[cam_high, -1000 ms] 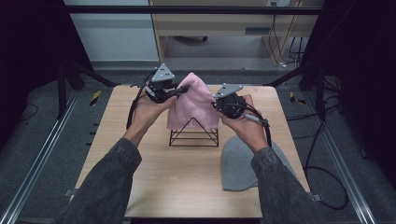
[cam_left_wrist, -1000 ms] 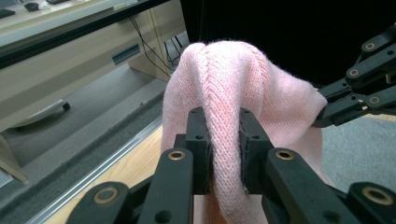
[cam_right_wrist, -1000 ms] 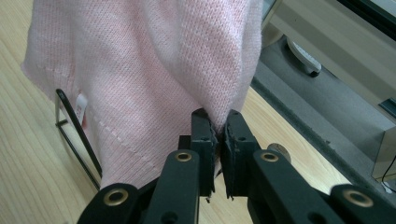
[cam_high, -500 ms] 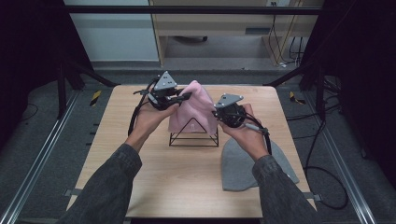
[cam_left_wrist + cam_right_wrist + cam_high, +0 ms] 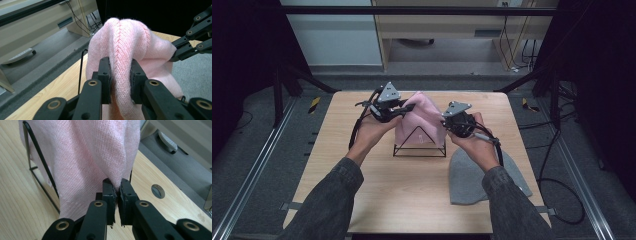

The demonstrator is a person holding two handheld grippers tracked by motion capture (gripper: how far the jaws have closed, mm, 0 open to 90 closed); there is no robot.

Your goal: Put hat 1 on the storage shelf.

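While the pink knit hat [image 5: 419, 120] drapes over the black wire stand [image 5: 419, 145] at frame centre, the left gripper [image 5: 120, 75] jaws pinch its ribbed fold. The right gripper [image 5: 117, 192] jaws clamp its edge. A grey beanie [image 5: 482, 180] lies lower right on the desk [image 5: 362, 190].

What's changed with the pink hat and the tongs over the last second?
The right tongs dropped lower and a bit right, drawing their edge of the pink hat down over the wire stand. The left tongs barely moved. Both kept their grip on the hat. The stand and the grey hat stayed put.
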